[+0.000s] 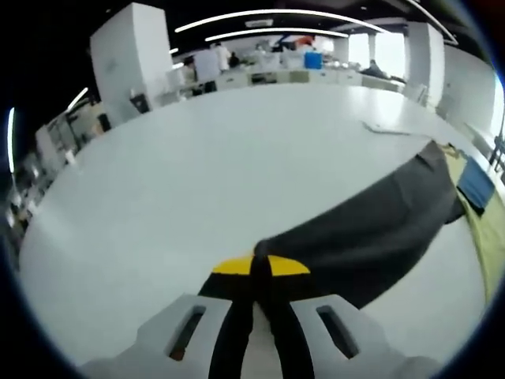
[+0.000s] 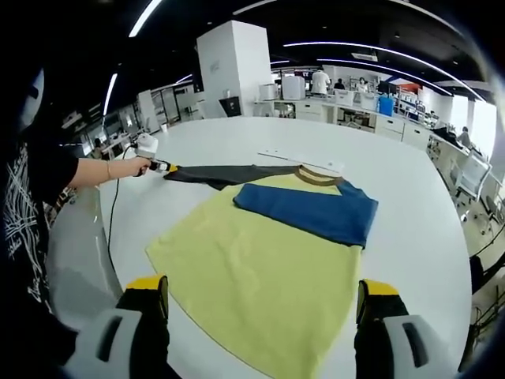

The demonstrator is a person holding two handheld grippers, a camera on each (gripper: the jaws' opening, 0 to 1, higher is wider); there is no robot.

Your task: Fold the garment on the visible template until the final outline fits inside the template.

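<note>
Your left claw [image 1: 260,272] is pinched tight on the tip of the dark sleeve [image 1: 379,229], yellow pads pressed together on the cloth, and the sleeve runs away from the jaws up and to the right across the white table [image 1: 197,181]. Right claw [image 2: 264,304] sits spread wide, nothing between its pads, with the yellow shirt [image 2: 260,268] lying flat just ahead of it and between the jaws. Blue sleeve [image 2: 316,209] is folded across the shirt's upper part, farther out. From the right gripper view you can see your left claw [image 2: 162,166] off to the far left, holding that dark sleeve [image 2: 229,174] pulled straight out from the shirt.
</note>
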